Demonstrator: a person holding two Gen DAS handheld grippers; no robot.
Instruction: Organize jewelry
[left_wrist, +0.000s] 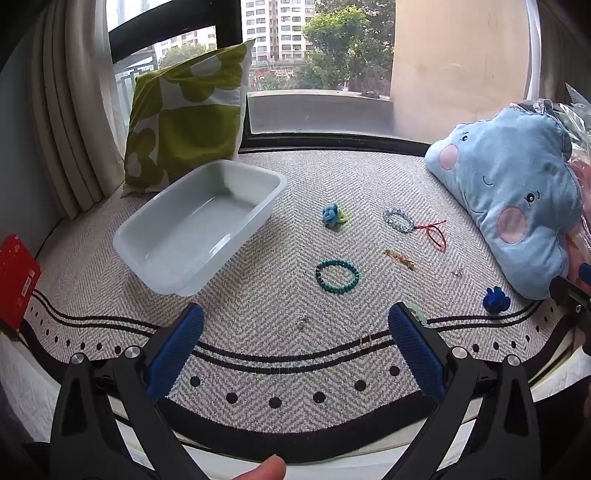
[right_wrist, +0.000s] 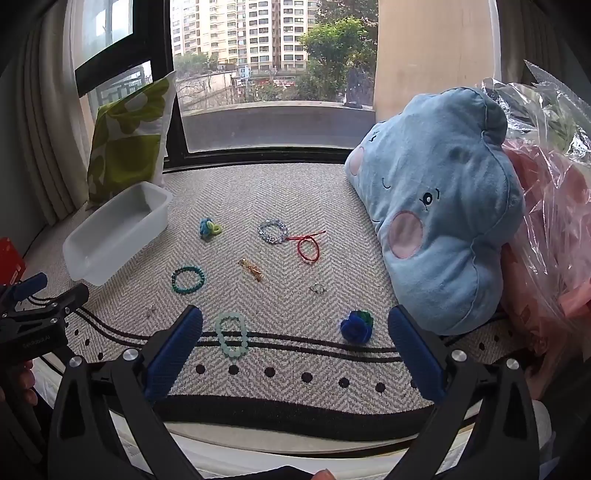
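A white tub (left_wrist: 199, 229) is seen at the left on the rug (left_wrist: 258, 192). Bracelets, like the green bead bracelet (left_wrist: 337, 276), are spread out to its right. A blue pillow (left_wrist: 513, 206) is placed farthest right. Both the left gripper (left_wrist: 295, 354) and right gripper (right_wrist: 295, 350) are held with jaws wide apart, and nothing is gripped.

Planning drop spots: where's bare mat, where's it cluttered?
Free: inside the white plastic bin; the herringbone mat between the window sill and the jewelry. Crowded: from the teal bead bracelet to the red cord loop, up to the blue cloud cushion.
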